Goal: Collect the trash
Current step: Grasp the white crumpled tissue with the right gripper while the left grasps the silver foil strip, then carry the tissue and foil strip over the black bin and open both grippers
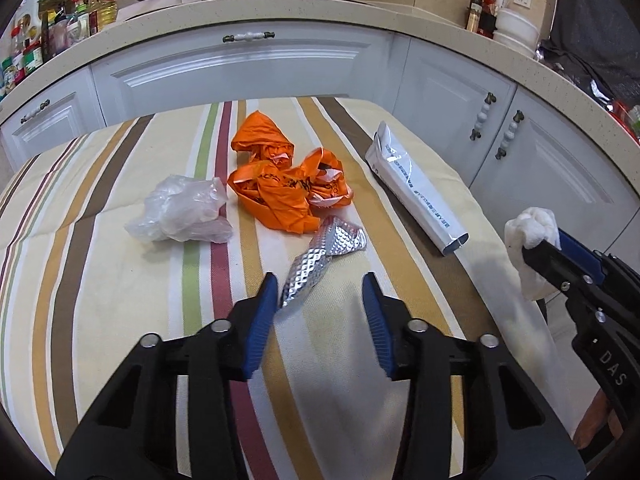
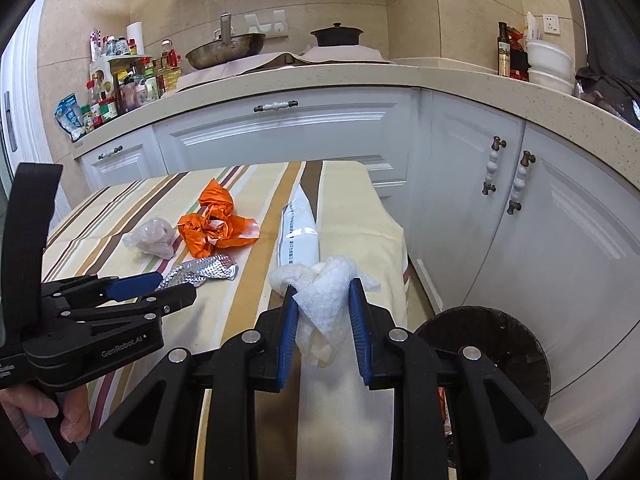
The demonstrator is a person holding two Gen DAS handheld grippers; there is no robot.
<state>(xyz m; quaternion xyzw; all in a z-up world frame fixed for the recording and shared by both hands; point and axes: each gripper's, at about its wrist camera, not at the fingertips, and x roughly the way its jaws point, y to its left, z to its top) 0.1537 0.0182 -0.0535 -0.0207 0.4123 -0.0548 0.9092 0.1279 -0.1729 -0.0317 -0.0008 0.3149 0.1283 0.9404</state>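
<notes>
Trash lies on a table with a striped cloth (image 1: pixel 100 280): a crumpled orange plastic bag (image 1: pixel 280 192), a clear plastic bag (image 1: pixel 180 212), a silver foil strip (image 1: pixel 320 256) and a long white pouch (image 1: pixel 416 196). My left gripper (image 1: pixel 320 292) hangs low over the cloth, its jaws apart. The foil strip's near end sits between them, close to the left pad, and is not squeezed. My right gripper (image 2: pixel 324 292) is shut on a crumpled white tissue (image 2: pixel 320 308) and holds it beyond the table's right edge. In the left wrist view the tissue (image 1: pixel 532 228) shows at the far right.
White kitchen cabinets (image 2: pixel 288 136) and a counter with a wok (image 2: pixel 228 50), a black pot (image 2: pixel 338 36), bottles and white bowls (image 2: pixel 550 64) wrap around the back and right. A dark round object (image 2: pixel 488 360) sits low on the right beside the table. A hand (image 2: pixel 44 412) holds the left gripper.
</notes>
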